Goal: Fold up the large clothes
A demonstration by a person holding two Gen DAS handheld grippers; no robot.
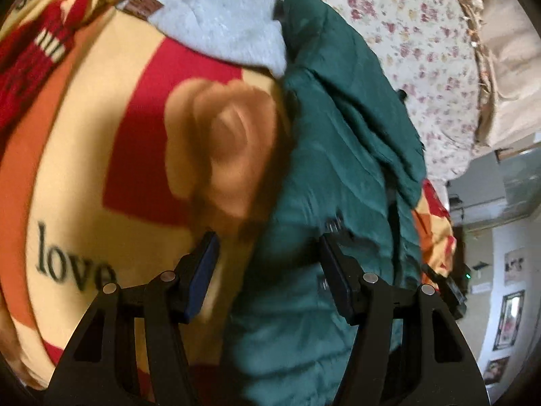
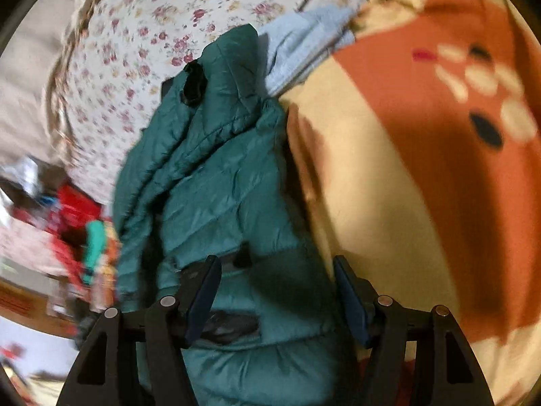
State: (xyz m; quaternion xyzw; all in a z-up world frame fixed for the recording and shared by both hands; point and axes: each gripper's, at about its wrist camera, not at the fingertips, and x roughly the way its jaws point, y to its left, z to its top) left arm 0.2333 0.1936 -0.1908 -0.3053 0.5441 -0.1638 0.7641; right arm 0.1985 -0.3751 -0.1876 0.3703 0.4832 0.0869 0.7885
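Note:
A dark green puffer jacket (image 1: 338, 152) lies bunched lengthwise on a bed, half on a printed blanket (image 1: 101, 135). My left gripper (image 1: 270, 257) hovers open over the jacket's near end: its left finger is over the blanket and its right finger is over green fabric. Nothing is pinched. In the right wrist view the same jacket (image 2: 216, 169) stretches away from me with a black tab (image 2: 194, 84) near its far end. My right gripper (image 2: 277, 284) is open above the jacket's near part, with green fabric showing in the gap and the pads apart from it.
A grey fleece garment (image 1: 219, 17) lies beyond the jacket's far end. The floral bedsheet (image 1: 422, 50) covers the far side. The blanket (image 2: 389, 203) fills the right of the right wrist view. Blurred colourful clutter (image 2: 74, 223) sits off the bed's left edge. Pictures hang on a wall (image 1: 510, 321).

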